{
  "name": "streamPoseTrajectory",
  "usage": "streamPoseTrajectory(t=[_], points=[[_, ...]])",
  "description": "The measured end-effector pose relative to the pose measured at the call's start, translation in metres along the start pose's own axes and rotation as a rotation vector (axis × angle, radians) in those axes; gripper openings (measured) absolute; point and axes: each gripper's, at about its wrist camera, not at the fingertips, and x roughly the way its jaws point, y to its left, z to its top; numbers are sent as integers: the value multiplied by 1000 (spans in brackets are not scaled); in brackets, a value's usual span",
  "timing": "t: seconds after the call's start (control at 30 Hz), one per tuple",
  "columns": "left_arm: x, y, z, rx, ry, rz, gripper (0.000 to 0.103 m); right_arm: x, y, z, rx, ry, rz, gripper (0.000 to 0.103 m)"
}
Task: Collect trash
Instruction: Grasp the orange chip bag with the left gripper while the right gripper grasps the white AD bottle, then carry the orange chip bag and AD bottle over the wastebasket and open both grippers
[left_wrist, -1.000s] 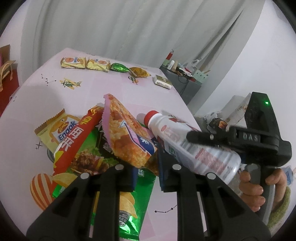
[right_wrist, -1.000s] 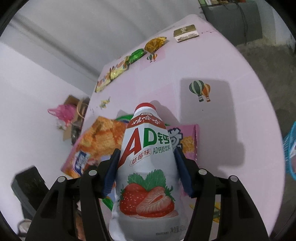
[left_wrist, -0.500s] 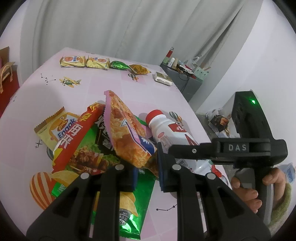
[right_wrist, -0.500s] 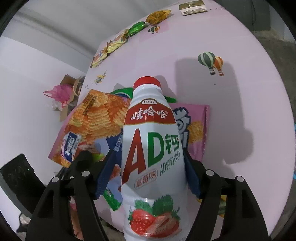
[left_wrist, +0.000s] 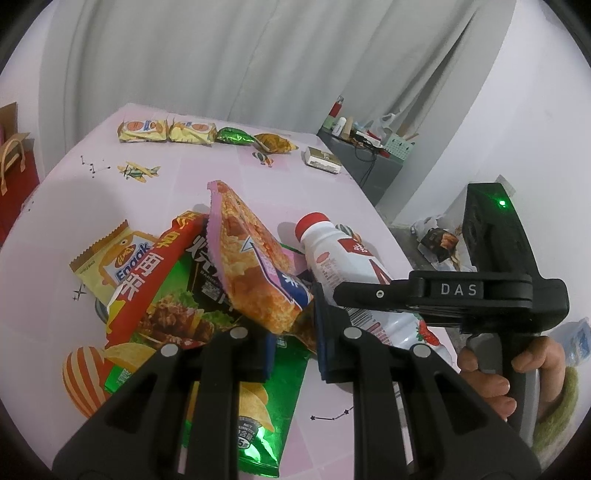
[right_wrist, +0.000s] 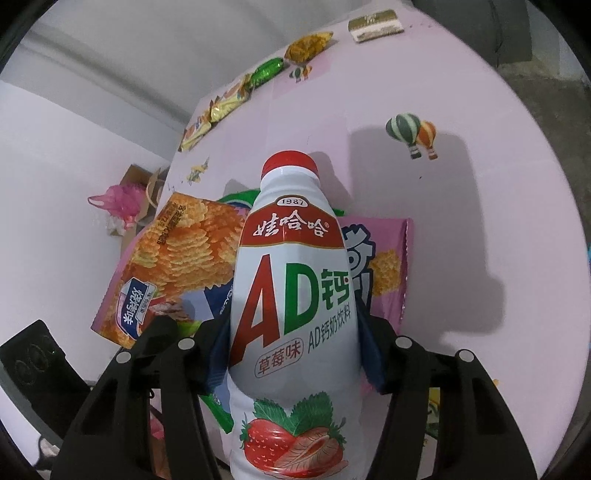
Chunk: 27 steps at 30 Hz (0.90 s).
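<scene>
My left gripper (left_wrist: 293, 338) is shut on the lower corner of an orange-and-pink chip bag (left_wrist: 255, 266) and holds it tilted above a pile of wrappers. The bag also shows in the right wrist view (right_wrist: 173, 266). My right gripper (right_wrist: 293, 350) is shut on a white strawberry AD milk bottle (right_wrist: 295, 295) with a red cap, held above the pink table (right_wrist: 461, 184). In the left wrist view the bottle (left_wrist: 343, 262) sits just right of the chip bag, with the right gripper's body (left_wrist: 480, 291) beside it.
Under the grippers lie a green chip bag (left_wrist: 255, 417), a red wrapper (left_wrist: 147, 280), a yellow Enaak packet (left_wrist: 114, 254) and a pink bag (right_wrist: 384, 266). Several small snack packets (left_wrist: 166, 131) and a small box (left_wrist: 323, 160) line the far table edge. The table's right edge drops to the floor.
The right gripper has moved the bottle, first tilting it more upright and nearer the chip bag, then back a little. The left gripper and its bag have hardly moved.
</scene>
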Motion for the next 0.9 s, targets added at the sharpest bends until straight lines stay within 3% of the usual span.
streamPoseTrajectory(t=[0.47, 0.9], points=[[-22, -24, 2, 78, -56, 3, 15, -57, -7, -20, 16, -147, 45, 57], [-46, -63, -2, 167, -89, -6, 15, -128, -33, -62, 66, -333, 56, 57]])
